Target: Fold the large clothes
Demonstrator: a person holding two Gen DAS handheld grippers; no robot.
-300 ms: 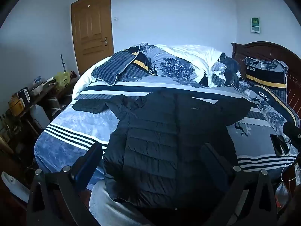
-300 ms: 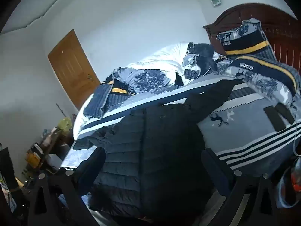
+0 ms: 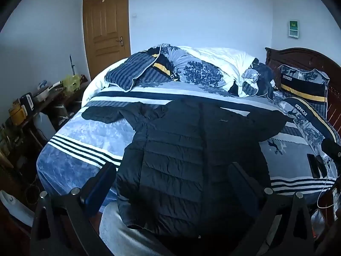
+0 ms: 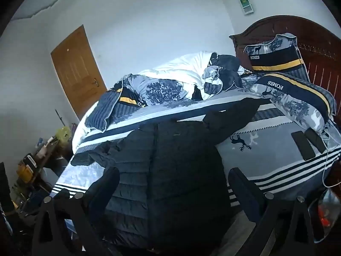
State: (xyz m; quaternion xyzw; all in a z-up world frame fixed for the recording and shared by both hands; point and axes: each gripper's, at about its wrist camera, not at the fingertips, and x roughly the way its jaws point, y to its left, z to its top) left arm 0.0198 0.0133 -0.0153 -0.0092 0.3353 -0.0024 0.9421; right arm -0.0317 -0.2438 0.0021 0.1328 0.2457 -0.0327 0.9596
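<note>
Both hand-held grippers, left (image 3: 170, 187) and right (image 4: 172, 189), hang with jaws wide apart, empty, above the black quilted puffer jacket (image 3: 191, 153) lying flat ahead, sleeves spread; folding looks unstarted.

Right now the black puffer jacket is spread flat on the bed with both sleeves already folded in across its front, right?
Not quite. The black puffer jacket is spread flat on the bed, but both sleeves lie stretched out to the sides, not folded in. The left wrist view shows it.
</note>
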